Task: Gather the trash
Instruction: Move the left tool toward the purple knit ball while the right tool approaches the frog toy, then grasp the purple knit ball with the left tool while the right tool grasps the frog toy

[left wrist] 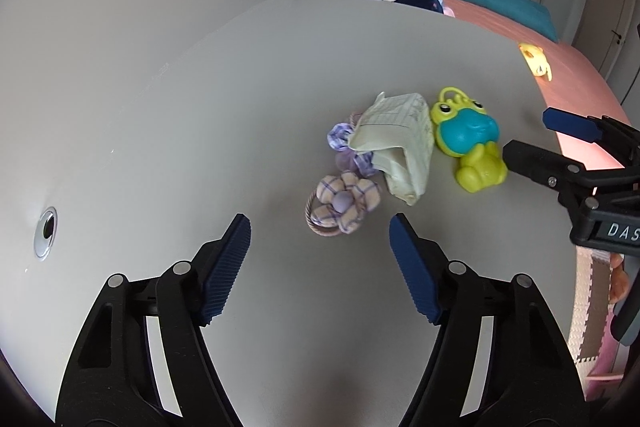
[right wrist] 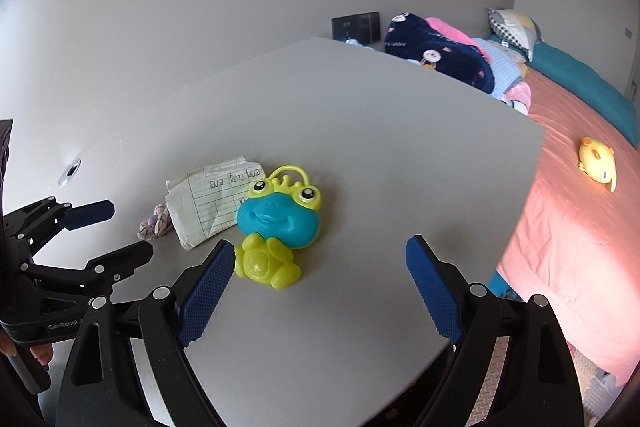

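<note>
Two tools hang over a pale grey bench (left wrist: 200,107), and beyond its right edge a bed (right wrist: 560,227) with a pink sheet carries folded blankets, pillows and a small yellow duck toy (right wrist: 598,165), none of which looks like part of the job. Both tools are released, holding nothing: the left tool (left wrist: 320,263) has its blue pads spread wide and is aimed at the small cluster in the middle of the bench, while the right tool (right wrist: 320,287), equally spread, points at the near side of the frog toy (right wrist: 280,223). That green-and-blue frog sits upright at the right of the cluster, probably a keeper rather than rubbish. Touching its left side is the crumpled lined paper (left wrist: 400,147), folded over and partly lying on a purple hair scrunchie (left wrist: 346,147); this paper is the most likely trash, and it rests mid-bench, far of the left tool's pads and slightly right of them. Nearest the left tool lies a checked fabric flower hair tie (left wrist: 344,205), just beside the paper. The wide spread suits a bulky, springy wad, and the left tool seems better placed for it, since the frog blocks the right one. No bin is in view.
</note>
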Demonstrator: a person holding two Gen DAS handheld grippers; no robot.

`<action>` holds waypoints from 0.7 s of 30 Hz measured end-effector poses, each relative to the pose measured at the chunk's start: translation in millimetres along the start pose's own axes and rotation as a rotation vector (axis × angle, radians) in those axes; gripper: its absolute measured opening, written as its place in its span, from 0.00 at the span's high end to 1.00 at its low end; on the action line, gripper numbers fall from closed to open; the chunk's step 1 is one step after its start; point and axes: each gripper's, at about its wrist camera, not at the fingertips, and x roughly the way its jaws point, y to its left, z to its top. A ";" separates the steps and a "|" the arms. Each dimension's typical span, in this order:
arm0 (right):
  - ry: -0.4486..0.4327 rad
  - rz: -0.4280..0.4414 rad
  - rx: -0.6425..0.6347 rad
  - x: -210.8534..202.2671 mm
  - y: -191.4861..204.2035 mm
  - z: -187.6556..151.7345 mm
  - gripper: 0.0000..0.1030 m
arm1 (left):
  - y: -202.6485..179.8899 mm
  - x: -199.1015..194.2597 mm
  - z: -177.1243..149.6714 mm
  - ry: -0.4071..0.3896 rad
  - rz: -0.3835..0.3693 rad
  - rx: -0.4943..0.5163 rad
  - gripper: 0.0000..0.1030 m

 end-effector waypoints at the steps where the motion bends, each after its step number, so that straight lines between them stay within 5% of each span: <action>1: 0.005 0.001 -0.006 3.8 2.2 0.9 0.15 | 0.5 1.8 0.5 0.002 0.000 -0.001 0.32; 8: 0.022 -0.016 -0.018 23.2 7.1 5.8 0.16 | 4.2 13.4 5.0 0.014 -0.009 -0.012 0.42; 21: 0.035 -0.010 -0.051 40.5 14.8 12.2 0.41 | 2.1 15.9 7.7 0.007 -0.043 -0.008 0.60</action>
